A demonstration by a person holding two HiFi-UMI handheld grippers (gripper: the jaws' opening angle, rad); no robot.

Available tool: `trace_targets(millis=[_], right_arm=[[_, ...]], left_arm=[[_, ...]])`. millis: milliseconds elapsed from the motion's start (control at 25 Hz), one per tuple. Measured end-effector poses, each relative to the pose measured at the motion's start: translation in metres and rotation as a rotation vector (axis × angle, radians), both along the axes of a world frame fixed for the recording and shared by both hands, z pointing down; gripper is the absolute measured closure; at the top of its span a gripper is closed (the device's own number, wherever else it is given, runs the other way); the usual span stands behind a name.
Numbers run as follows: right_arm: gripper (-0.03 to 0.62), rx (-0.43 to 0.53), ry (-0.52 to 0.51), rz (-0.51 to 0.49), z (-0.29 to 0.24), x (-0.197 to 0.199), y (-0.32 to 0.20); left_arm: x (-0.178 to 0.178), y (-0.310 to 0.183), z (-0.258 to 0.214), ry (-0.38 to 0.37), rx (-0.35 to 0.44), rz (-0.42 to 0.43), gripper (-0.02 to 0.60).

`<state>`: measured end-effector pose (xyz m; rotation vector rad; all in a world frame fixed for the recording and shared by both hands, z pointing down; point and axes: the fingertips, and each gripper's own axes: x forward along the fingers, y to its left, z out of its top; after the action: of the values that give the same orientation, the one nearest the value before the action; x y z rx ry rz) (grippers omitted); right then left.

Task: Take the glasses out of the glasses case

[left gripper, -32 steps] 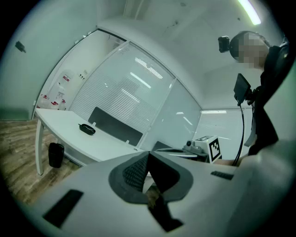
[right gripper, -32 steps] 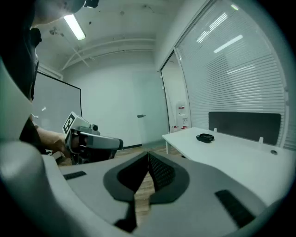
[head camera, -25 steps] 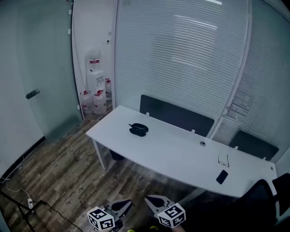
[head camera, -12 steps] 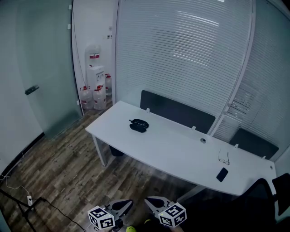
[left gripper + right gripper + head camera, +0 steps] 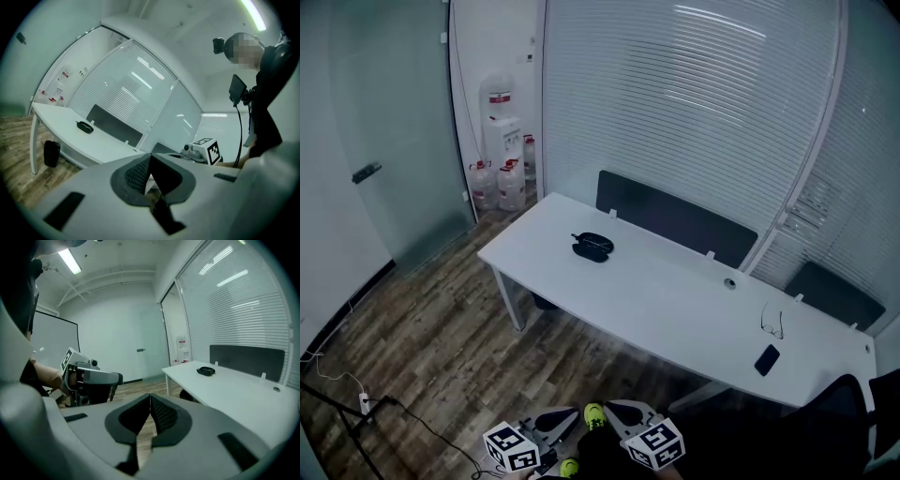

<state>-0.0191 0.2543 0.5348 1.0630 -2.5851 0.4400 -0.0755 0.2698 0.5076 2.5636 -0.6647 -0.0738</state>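
Right now both tools hang low at the bottom edge of the head view, above the wooden floor [image 5: 422, 347] and well apart from the desk [image 5: 675, 309]. The left hand-held gripper [image 5: 567, 414] is clenched: in its own view the two dark pads meet at the tips with nothing between them [image 5: 150, 157]. The right hand-held gripper [image 5: 611, 408] is clenched too, its pads pressed together and empty [image 5: 150, 397]. The two sit just beside each other, their tips pointing toward the desk.

The glasses case [image 5: 592, 247], a dark oval shape, lies on the white desk near its left end, close to the far edge and in front of a dark divider panel [image 5: 675, 230]. It is too small to tell whether it is open or shut. The same case shows far off in the left gripper view [image 5: 85, 126] and in the right gripper view [image 5: 206, 371].

Toward the right end of the desk lies a thin-framed pair of glasses [image 5: 772, 322], and near them, closer to the front edge, a dark phone [image 5: 766, 359]. Water bottles [image 5: 497, 183] stand on the floor in the far corner, beside the slatted blinds [image 5: 694, 112]
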Motion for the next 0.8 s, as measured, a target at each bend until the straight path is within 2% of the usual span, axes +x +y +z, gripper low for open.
trace_targets(millis=[200,440,800], right_arm=[[0.576,-0.005,-0.014,-0.025,0.002,-0.005,-0.034],[0.574,-0.007,-0.023,-0.073,0.007,-0.017,-0.076],[0.572,-0.042,-0.040,-0.120,0.014,-0.017,-0.138]], left_arm=[[-0.012,-0.028,-0.001,0.019,-0.027,-0.073,0.578],[-0.020,-0.064,0.007,-0.032,0.000,-0.174,0.578],[0.011,-0.129,0.012,-0.054,-0.033,-0.125,0.578]])
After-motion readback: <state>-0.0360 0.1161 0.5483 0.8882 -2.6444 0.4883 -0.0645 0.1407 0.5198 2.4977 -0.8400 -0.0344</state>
